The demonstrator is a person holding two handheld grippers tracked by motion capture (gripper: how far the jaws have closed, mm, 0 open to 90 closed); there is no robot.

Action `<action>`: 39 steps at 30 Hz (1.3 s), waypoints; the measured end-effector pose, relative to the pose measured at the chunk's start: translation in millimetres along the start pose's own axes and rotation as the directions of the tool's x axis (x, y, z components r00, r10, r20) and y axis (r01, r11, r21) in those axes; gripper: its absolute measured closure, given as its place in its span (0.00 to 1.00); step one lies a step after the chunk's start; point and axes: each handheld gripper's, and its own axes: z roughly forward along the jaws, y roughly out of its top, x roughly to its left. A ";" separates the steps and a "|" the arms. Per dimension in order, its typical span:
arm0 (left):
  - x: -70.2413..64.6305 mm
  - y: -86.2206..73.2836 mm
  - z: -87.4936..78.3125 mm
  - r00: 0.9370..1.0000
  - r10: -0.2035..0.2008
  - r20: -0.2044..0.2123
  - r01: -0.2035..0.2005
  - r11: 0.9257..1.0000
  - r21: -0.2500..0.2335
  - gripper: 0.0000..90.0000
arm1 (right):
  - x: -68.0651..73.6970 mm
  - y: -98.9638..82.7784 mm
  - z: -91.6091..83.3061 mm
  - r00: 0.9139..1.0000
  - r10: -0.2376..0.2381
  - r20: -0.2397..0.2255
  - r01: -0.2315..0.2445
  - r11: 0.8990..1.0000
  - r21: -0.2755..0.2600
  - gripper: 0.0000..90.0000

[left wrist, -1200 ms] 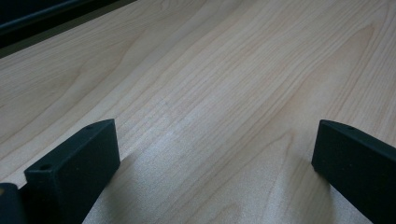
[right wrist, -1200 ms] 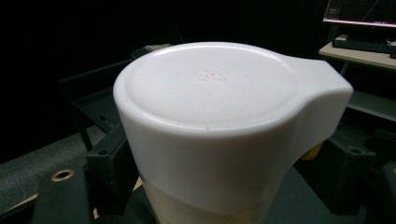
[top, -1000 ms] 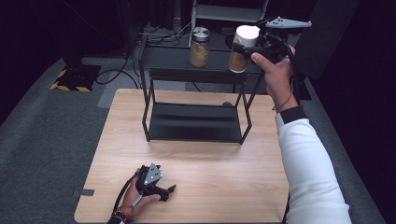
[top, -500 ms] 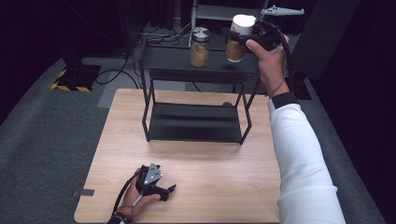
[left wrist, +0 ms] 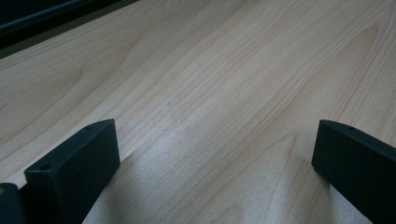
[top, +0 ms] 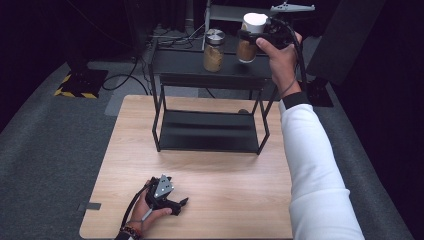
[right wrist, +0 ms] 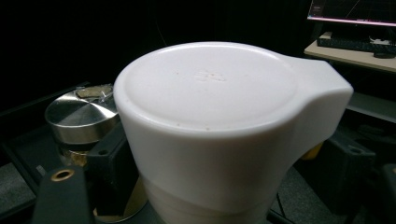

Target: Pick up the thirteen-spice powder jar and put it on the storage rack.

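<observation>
My right gripper [top: 250, 39] is shut on a white-lidded jar [top: 249, 37] of brown powder, held just above the right part of the black rack's top shelf [top: 185, 65]. Close up in the right gripper view, the white lid [right wrist: 210, 93] sits between my jaws. A second jar with a metal lid [top: 214, 50] stands on that shelf to the left of the held one; its steel lid [right wrist: 81, 116] lies beyond my left jaw. My left gripper [top: 181, 204] rests on the wooden table [top: 225, 180] near the front edge, jaws open with bare wood between them [left wrist: 215, 154].
The black two-level rack has a lower shelf [top: 207, 131] at table height. Cables and a yellow-striped foot [top: 80, 85] lie on the grey floor behind the table. A monitor [right wrist: 355, 11] and a desk stand far off at the right.
My right hand has carried the white-lidded jar leftward and farther back over the top shelf, closer to the metal-lidded jar. The left gripper has stayed put.
</observation>
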 end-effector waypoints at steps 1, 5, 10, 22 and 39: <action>0.0 0.0 0.0 1.000 0.000 0.000 0.000 1.000 0.000 0.00 | 0.2 0.0 1.6 1.000 0.003 0.000 -0.003 1.000 0.007 0.23; 0.0 0.0 0.0 1.000 0.000 0.000 0.000 1.000 0.000 0.00 | -0.1 -2.9 6.6 1.000 0.008 -0.003 -0.008 1.000 0.017 0.23; -0.1 -0.1 0.0 1.000 -0.001 0.000 0.001 1.000 0.000 0.00 | -0.4 -6.5 11.7 1.000 0.017 -0.006 -0.016 0.999 0.033 0.23; -0.1 0.0 0.0 1.000 -0.001 -0.002 0.001 1.000 0.000 0.00 | -0.3 -12.4 13.2 1.000 0.028 -0.007 -0.028 0.999 0.034 0.23; -0.4 0.2 -0.1 1.000 -0.002 -0.006 0.002 1.000 0.001 0.00 | 5.8 -16.6 4.9 0.999 -0.029 0.032 0.029 0.999 0.018 0.02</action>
